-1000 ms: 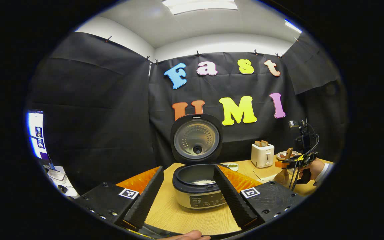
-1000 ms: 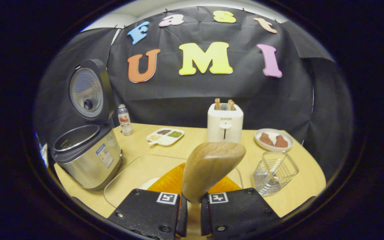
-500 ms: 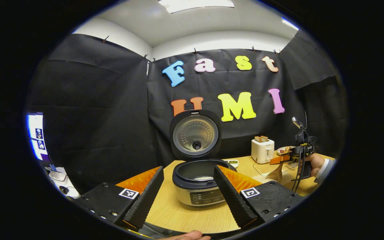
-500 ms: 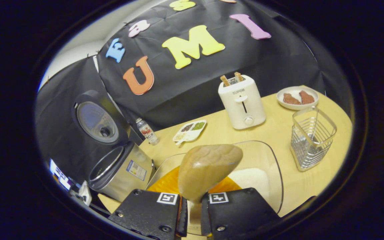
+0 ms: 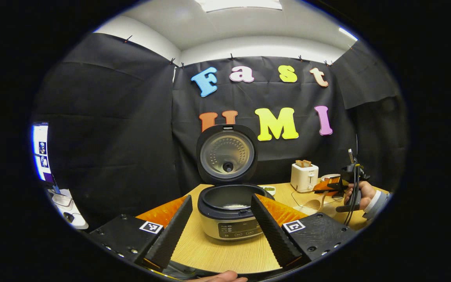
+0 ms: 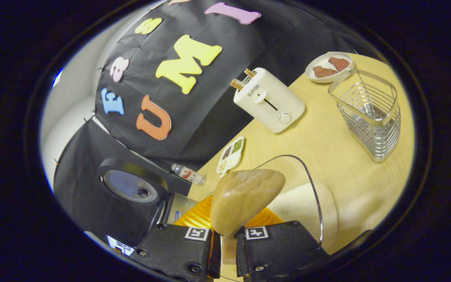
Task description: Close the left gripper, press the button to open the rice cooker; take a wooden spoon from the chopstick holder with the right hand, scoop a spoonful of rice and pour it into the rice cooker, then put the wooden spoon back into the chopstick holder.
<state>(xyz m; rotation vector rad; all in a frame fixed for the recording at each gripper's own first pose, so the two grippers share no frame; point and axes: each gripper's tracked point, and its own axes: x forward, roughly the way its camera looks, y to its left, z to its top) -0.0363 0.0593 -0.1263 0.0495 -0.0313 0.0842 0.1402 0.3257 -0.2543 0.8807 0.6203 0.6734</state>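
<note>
Right gripper [image 6: 224, 250] pinched on the handle of the wooden spoon [image 6: 245, 199], both fingers pressed to it, bowl standing up at 12 o'clock from the fingertips. Spoon pale brown, smooth, grain lines visible on the back of its broad oval bowl; one spoon. Directly behind it, a clear glass dish [image 6: 314, 196] with a mound of white rice [image 6: 300, 203] at 2 o'clock. Farther out in the tilted right gripper view: one wire chopstick holder [image 6: 370, 113] at 1 o'clock, one white toaster [image 6: 268, 102] at 12, one small plate [image 6: 327, 64], one divided tray [image 6: 230, 156], one bottle [image 6: 188, 174].

Left gripper [image 5: 221, 231] spread wide, nothing between the fingers. One rice cooker [image 5: 229, 211] at 12 o'clock between them on the wooden table [image 5: 217, 256], lid raised upright, some white rice in the dark inner pot. Far off at 2 o'clock in the left gripper view, a hand [image 5: 360, 195] with the right gripper over the dish.
</note>
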